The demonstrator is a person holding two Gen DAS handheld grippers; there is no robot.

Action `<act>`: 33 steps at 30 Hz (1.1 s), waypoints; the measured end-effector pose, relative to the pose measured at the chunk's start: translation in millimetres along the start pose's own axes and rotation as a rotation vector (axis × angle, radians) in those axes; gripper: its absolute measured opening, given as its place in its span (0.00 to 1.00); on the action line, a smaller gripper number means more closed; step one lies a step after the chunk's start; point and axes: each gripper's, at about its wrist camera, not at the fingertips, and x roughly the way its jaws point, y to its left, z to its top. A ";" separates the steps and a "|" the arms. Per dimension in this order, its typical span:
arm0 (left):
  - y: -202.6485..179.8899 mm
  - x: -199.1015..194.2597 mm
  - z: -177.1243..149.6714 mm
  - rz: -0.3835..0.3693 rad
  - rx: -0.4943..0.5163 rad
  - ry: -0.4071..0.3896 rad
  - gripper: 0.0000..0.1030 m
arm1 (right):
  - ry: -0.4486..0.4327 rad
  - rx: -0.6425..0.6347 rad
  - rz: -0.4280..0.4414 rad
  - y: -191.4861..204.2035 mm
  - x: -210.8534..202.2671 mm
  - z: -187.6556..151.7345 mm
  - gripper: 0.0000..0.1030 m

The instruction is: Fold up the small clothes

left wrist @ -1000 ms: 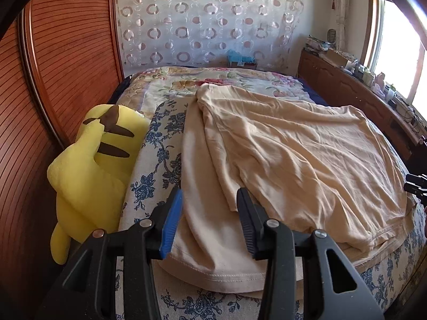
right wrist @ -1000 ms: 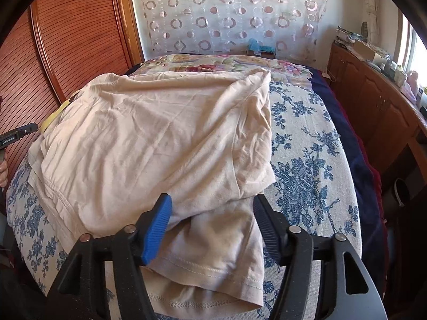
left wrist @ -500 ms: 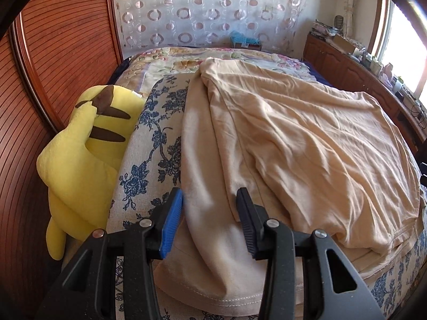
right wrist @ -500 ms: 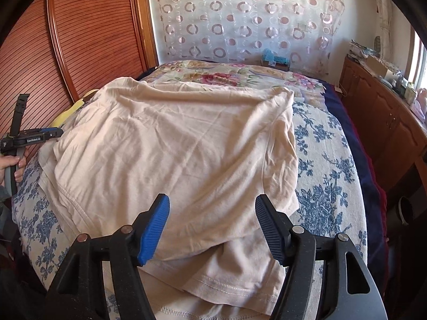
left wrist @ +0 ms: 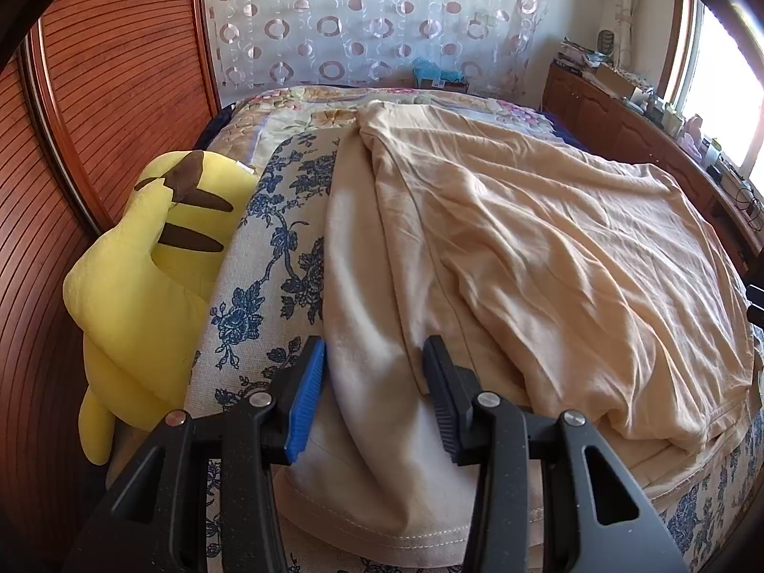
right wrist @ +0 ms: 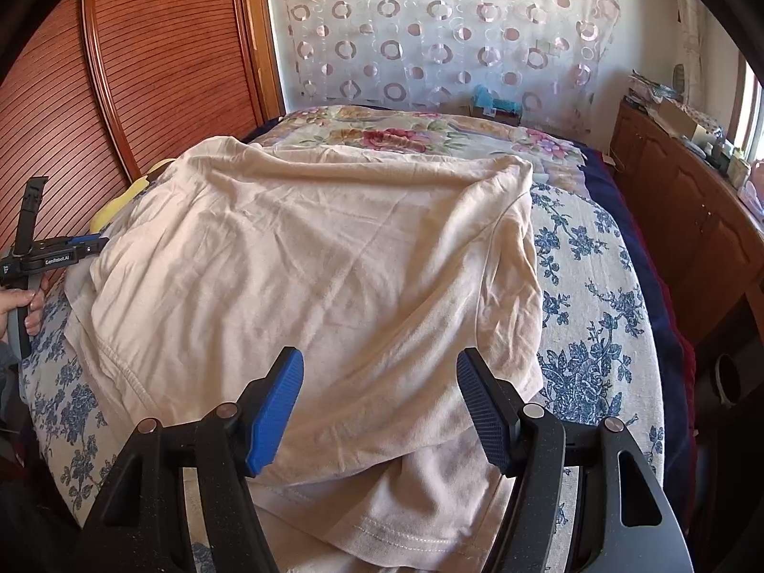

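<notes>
Nearest in the left wrist view: left gripper [left wrist: 375, 398], jaws apart, nothing pinched, hanging over the near left corner of the beige shirt [left wrist: 501, 258], a fat rolled fold of cloth running up between the blue pad and the black one without visibly pressing on either

Nearest in the right wrist view: right gripper [right wrist: 382, 410], jaws wider apart, also empty, poised above the near right corner of the same shirt [right wrist: 334, 262], where an upper layer overlaps a hemmed flap below

Shirt spread wrinkled across the blue-flowered bedspread [left wrist: 281, 248], partly doubled over itself, a stitched hem at the near edge under both pairs of tongs, long axis running away from the tongs toward the far wall, so straight ahead and below for each hand

Each hand nearest its own corner: left over the left-hand edge fold, right over the right-hand flap; probably a two-corner pickup ahead, each jaw needing to drop and close on its own hem

Left hand [right wrist: 19, 305] on its handle at the far left of the right wrist view, beside the shirt's edge

Further off: yellow plush toy [left wrist: 148, 277] against the wooden panel beside the bed, clear of the shirt; past the shirt, a flowered quilt [right wrist: 406, 133], then the circle-patterned curtain [right wrist: 429, 33]
</notes>
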 end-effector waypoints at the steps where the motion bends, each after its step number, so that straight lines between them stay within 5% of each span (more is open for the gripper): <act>1: 0.2 -0.2 -0.5 -0.010 -0.002 0.001 0.41 | 0.003 0.003 0.000 -0.3 1.7 0.1 0.67; 5: -2.5 -1.0 -0.5 -0.074 0.002 0.007 0.07 | 0.016 0.014 -0.005 -3.4 8.0 -0.8 0.67; 23: -83.5 -45.2 38.9 -0.218 0.105 -0.108 0.05 | -0.020 0.056 0.007 -22.3 -7.7 -6.5 0.67; 33: -222.6 -74.5 69.5 -0.424 0.303 -0.144 0.05 | -0.078 0.079 -0.032 -38.4 -48.2 -13.7 0.67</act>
